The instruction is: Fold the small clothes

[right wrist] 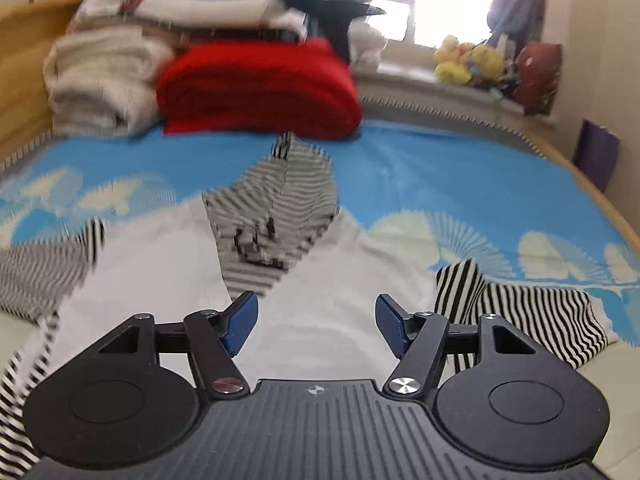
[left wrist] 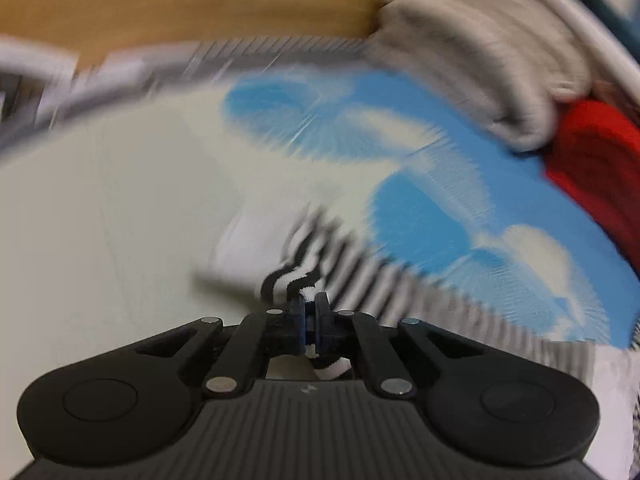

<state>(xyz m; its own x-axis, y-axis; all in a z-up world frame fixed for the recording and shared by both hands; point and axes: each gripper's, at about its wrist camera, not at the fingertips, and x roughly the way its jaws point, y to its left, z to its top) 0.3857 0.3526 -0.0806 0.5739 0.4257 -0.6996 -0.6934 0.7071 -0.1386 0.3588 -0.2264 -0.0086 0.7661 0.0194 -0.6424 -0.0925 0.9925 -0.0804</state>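
Note:
A small white garment (right wrist: 320, 312) with black-and-white striped sleeves and a striped hood panel (right wrist: 276, 216) lies spread on a blue and cream bedspread (right wrist: 440, 176). My left gripper (left wrist: 310, 306) is shut on a striped edge of the garment (left wrist: 296, 276), and a bit of the striped cloth hangs below the pads. My right gripper (right wrist: 316, 320) hovers over the white body with its jaws wide apart and nothing between them. One striped sleeve (right wrist: 520, 304) lies to its right, another (right wrist: 40, 272) to its left. Both views are blurred.
Folded cloth is stacked at the head of the bed: a red blanket (right wrist: 260, 88), a beige blanket (right wrist: 100, 80) and more items on top. A wooden bed frame (right wrist: 24, 60) runs on the left. Plush toys (right wrist: 472, 60) sit on the window sill at the right.

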